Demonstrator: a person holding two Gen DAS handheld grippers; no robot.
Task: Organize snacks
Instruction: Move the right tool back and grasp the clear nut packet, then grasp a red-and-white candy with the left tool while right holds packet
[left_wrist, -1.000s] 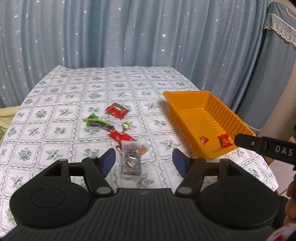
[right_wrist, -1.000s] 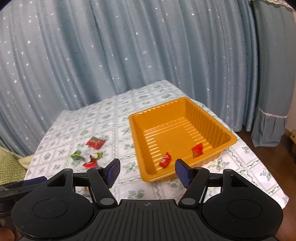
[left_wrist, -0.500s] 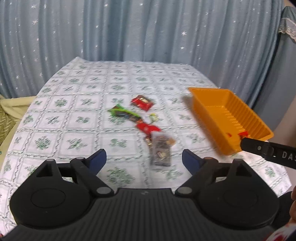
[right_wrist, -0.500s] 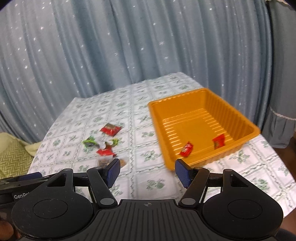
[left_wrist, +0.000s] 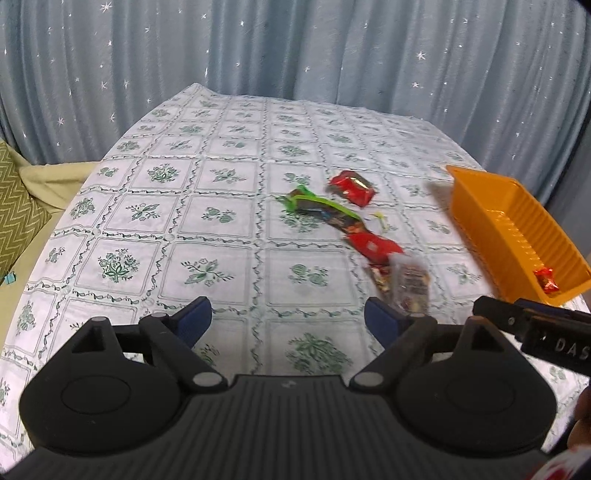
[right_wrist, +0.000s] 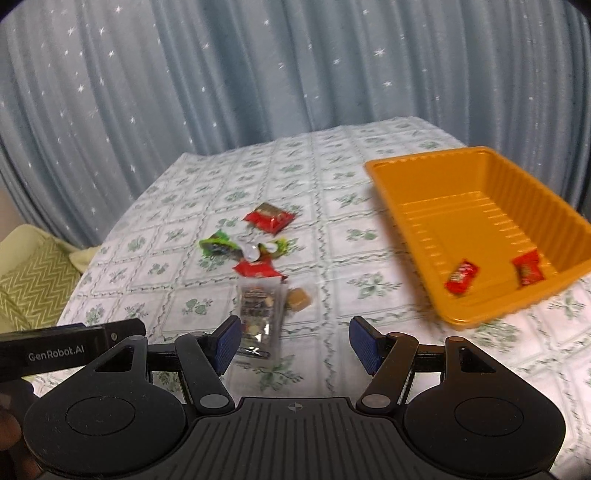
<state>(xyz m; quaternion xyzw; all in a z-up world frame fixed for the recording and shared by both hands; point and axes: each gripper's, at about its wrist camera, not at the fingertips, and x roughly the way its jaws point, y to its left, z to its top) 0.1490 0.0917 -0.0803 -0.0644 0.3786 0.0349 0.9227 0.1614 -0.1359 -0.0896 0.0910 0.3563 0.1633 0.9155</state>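
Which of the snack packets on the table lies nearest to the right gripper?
The clear packet, lowest in the row, just before the right gripper; the red and green ones lie farther back.

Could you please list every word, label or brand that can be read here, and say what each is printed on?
"GenRobot.AI": on the left claw's black body, right wrist view.
"DAS", cut off by the frame edge: on the right claw's black body, left wrist view.
Snack wrappers: print too blurred to read.

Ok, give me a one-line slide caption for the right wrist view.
Open right gripper above loose snack packets on the tablecloth, beside an orange tray holding two red candies.
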